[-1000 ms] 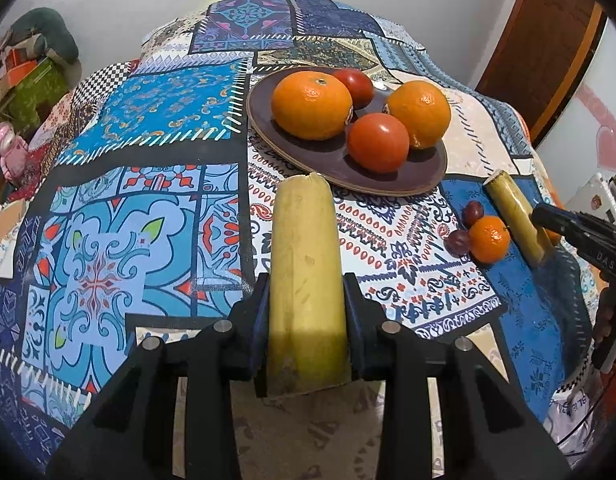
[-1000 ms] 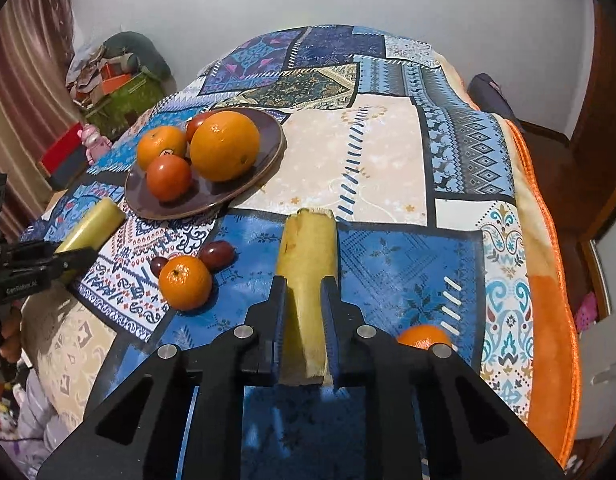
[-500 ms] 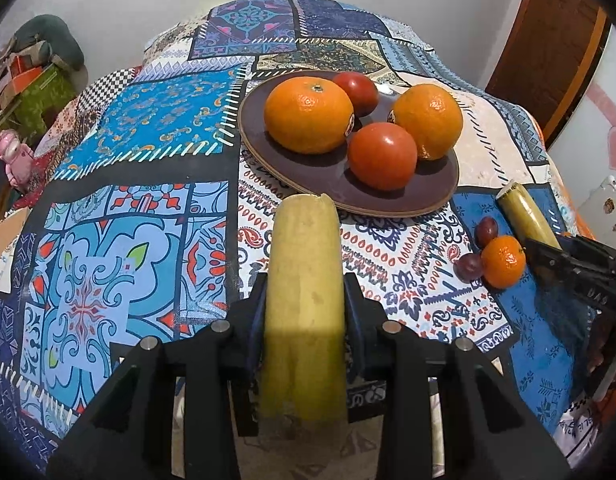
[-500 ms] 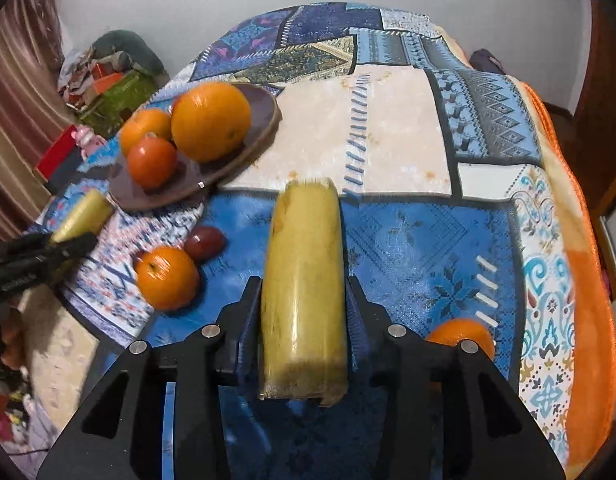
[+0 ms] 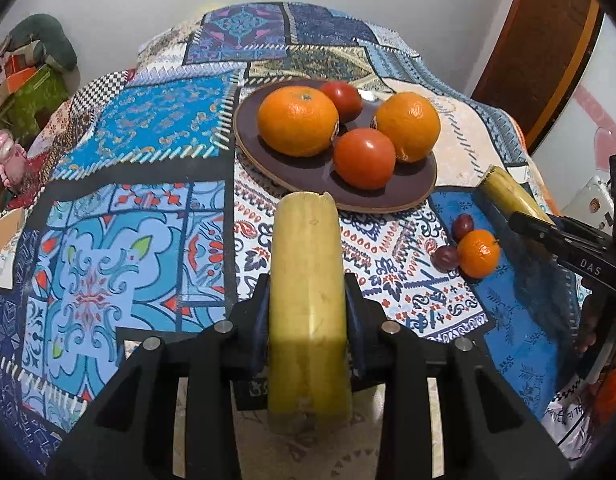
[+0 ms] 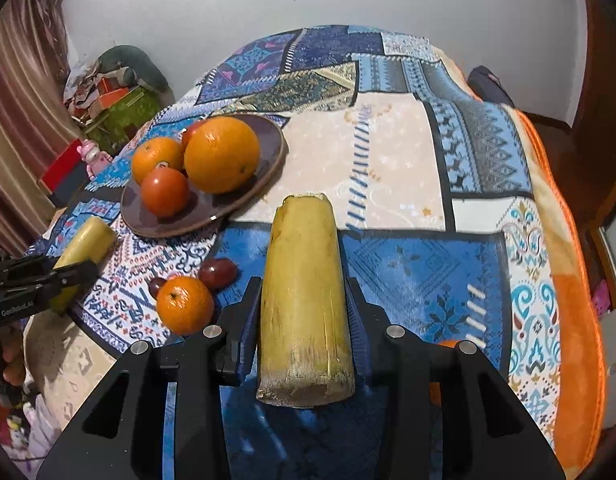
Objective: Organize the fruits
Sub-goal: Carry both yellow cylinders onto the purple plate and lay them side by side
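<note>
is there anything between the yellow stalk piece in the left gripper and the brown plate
Nothing visible lies on the cloth between the yellow stalk piece in the left gripper and the brown plate. On the plate itself, the near tomato and two oranges fill the middle; only the near rim is bare.

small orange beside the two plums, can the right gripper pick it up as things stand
Probably not yet: the right gripper is shut on a yellow stalk piece. The small orange itself lies uncovered.

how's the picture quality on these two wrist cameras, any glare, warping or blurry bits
Left wrist view: strong fisheye bulge bends the blanket, dark vignette in the corners, small highlights on the tomato; fruit on the plate looks sharp. Right wrist view: same bulge and vignette, soft shadows beside the small orange, the cane piece close but clear.
</note>
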A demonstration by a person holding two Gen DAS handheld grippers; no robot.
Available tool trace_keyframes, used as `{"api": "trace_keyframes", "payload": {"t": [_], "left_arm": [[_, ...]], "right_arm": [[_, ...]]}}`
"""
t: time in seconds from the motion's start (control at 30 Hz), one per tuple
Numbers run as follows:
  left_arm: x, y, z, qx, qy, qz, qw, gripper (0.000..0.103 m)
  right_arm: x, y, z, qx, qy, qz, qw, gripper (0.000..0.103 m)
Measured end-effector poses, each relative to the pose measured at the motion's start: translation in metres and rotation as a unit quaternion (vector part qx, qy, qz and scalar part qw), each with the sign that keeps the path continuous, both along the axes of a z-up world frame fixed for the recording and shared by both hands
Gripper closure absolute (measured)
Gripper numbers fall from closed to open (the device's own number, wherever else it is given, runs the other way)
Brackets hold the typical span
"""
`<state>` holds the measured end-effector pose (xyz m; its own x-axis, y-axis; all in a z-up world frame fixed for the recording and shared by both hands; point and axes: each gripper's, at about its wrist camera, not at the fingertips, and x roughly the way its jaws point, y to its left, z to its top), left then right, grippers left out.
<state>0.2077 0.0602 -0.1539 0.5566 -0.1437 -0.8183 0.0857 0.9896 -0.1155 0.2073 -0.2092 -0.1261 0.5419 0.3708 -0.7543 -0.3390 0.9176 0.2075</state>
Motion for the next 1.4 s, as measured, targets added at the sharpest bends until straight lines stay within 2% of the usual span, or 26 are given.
{"api": "trace_keyframes", "payload": {"t": [0.33,0.6,0.97,1.4], "left_arm": [[0.003,0.006,0.029,-0.005,-0.032,0.006,0.9995,0.069],[0.019,0.004,0.039,-0.012,-0.043,0.004,0.9990,0.069],[0.047,0.000,0.053,-0.028,-0.061,-0.004,0.9978,0.069],[0.093,-0.002,0.052,-0.044,-0.052,-0.008,0.9976,0.069]], "right_arm": [[0.011,0.024,0.028,0.022,-0.032,0.026,0.999,0.067],[0.024,0.055,0.040,0.028,-0.053,0.054,0.997,0.067],[0.047,0.083,0.044,0.045,-0.059,0.067,0.995,0.067],[0.077,0.110,0.039,0.039,-0.052,0.071,0.995,0.067]]}}
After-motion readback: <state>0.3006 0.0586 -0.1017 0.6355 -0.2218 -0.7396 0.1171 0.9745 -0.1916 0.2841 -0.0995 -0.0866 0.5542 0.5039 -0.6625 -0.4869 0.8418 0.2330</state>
